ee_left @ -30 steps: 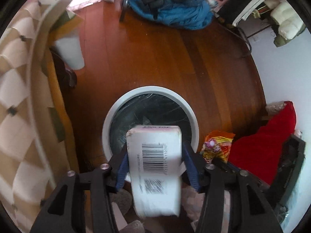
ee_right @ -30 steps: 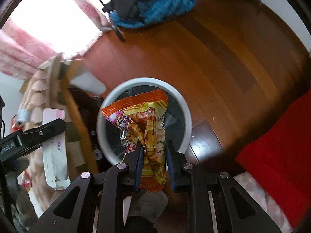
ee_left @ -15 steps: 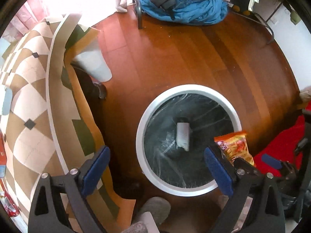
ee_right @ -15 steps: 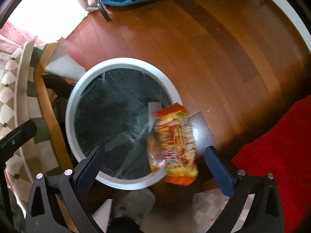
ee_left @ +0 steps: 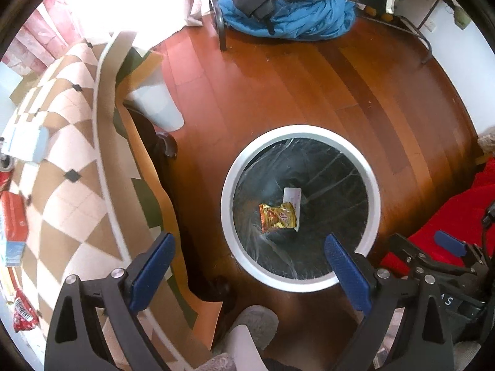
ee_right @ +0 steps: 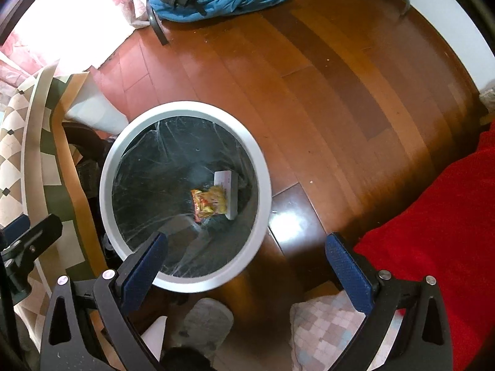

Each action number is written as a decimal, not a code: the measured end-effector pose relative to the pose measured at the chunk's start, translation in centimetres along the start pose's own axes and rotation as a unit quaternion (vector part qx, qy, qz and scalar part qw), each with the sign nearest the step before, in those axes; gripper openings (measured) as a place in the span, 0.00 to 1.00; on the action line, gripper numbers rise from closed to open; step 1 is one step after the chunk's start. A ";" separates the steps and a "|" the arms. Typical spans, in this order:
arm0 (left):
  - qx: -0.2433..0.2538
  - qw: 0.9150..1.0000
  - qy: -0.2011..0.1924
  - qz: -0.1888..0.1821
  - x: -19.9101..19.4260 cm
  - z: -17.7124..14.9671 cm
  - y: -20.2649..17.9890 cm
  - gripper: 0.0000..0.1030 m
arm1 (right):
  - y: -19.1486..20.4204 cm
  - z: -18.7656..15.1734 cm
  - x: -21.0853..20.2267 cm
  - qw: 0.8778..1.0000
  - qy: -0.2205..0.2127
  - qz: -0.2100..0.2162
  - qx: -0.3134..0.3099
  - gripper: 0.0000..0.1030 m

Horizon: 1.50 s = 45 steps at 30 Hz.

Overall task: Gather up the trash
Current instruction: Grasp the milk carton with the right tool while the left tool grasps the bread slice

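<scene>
Wrapper [ee_left: 277, 220] in bin [ee_left: 227, 185] | beyond fingers [ee_left: 152, 262], apart | both grippers spread

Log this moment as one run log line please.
left claw open | right claw open | snack bag and white packet in trash bin

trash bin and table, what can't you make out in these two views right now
- Print on the white packet in the trash bin: too small in both views, and the snack bag covers its lower part.
- Bin bottom under the black liner: hidden by folds and glare.
- Red wrapper on the table: left wrist view, cut off by the fisheye edge.
- Right tongs in the left wrist view: only partly in frame.
</scene>
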<state>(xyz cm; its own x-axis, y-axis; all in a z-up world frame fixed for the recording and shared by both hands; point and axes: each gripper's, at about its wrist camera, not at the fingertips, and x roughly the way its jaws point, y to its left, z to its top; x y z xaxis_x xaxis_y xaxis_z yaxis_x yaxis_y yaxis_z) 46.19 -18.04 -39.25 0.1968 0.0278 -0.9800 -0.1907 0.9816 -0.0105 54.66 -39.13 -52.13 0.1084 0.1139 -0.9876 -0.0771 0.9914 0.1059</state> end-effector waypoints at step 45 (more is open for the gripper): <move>-0.374 0.920 -0.059 0.098 -9.4 -21.2 45.4 0.94 | 44.0 -6.9 -8.5 0.990 -0.005 0.124 -0.068 0.80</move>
<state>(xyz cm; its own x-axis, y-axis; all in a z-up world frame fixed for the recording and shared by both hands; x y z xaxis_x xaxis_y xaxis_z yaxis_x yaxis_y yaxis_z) 15.29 22.25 -34.76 0.1827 0.2547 -0.9496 -0.8340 0.5516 -0.0125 43.52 3.06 -39.93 0.0784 0.3536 -0.9321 -0.2348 0.9152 0.3274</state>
